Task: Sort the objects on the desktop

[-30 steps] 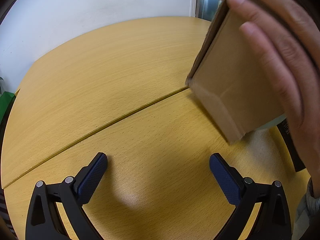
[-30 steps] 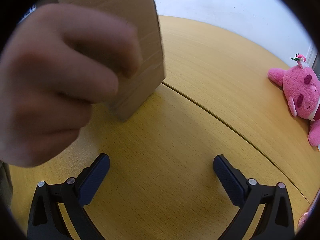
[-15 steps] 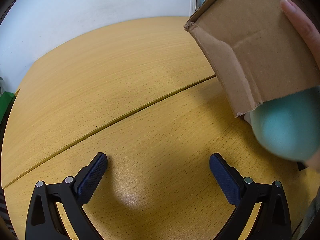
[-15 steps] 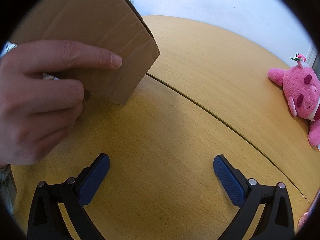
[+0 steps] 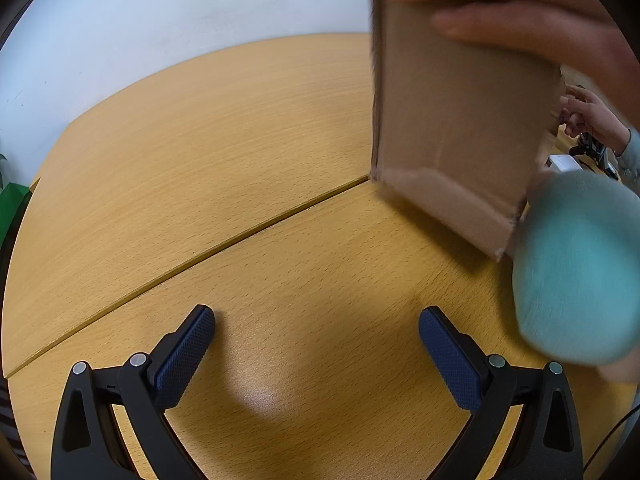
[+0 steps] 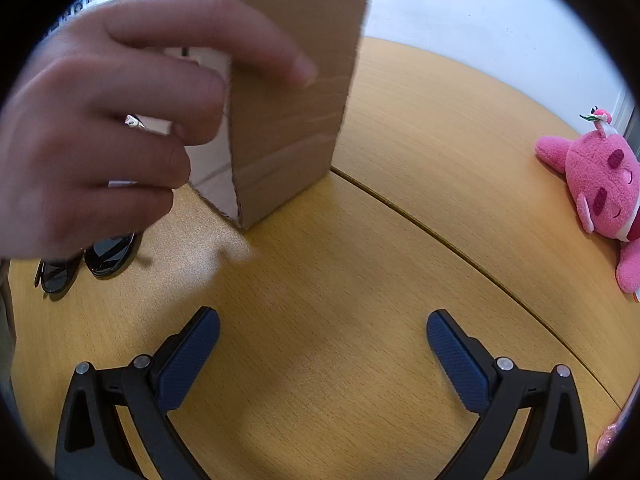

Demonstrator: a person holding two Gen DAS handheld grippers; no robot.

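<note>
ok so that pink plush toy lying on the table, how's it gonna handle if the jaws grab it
The pink plush toy looks soft and stuffed, so it would probably squash and flop rather than hold shape. Likely light for its bulk. Its fuzzy fabric should resist slipping, and lying flat it seems unlikely to roll.

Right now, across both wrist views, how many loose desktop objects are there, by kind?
Cardboard box: 1
Pink plush toy: 1
Dark sunglasses: 1
Teal soft object, blurred: 1
Total: 4
</note>
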